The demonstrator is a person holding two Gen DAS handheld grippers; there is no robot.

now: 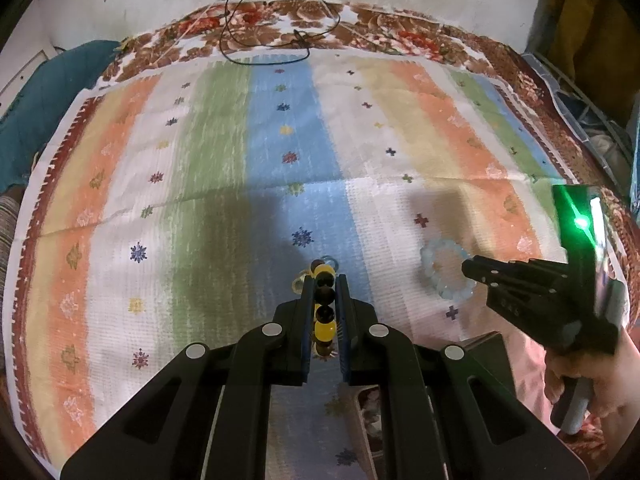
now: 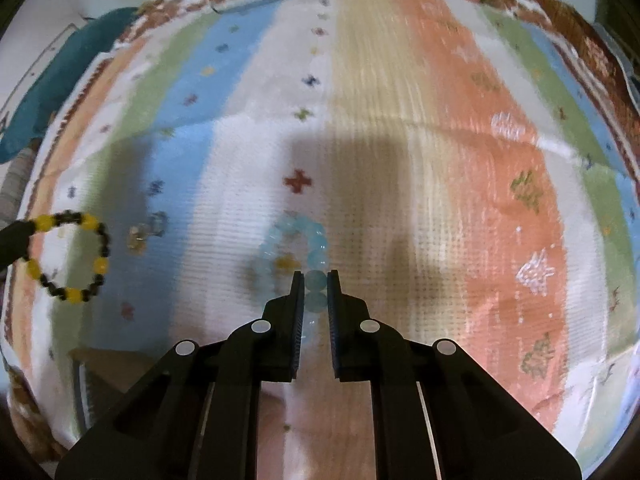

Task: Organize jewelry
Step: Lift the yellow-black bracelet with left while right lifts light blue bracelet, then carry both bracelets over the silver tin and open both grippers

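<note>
My left gripper (image 1: 324, 280) is shut on a yellow-and-black beaded bracelet (image 1: 324, 304), whose beads run between its fingers; in the right wrist view the bracelet (image 2: 80, 258) hangs as a full loop from the left fingertip at the left edge. My right gripper (image 2: 313, 276) is shut on a pale blue beaded bracelet (image 2: 294, 248) that lies on the striped cloth (image 2: 400, 160). In the left wrist view the right gripper (image 1: 470, 270) touches that blue bracelet (image 1: 440, 272). A small clear ring (image 2: 140, 238) lies between the two bracelets, and also shows by the left fingertips (image 1: 297, 285).
The striped cloth (image 1: 200, 160) covers a bed with a floral sheet (image 1: 280, 28). A black cable (image 1: 256, 40) lies at the far edge. A box with compartments (image 1: 370, 412) sits under my left gripper near the front; its corner shows at lower left (image 2: 104, 372).
</note>
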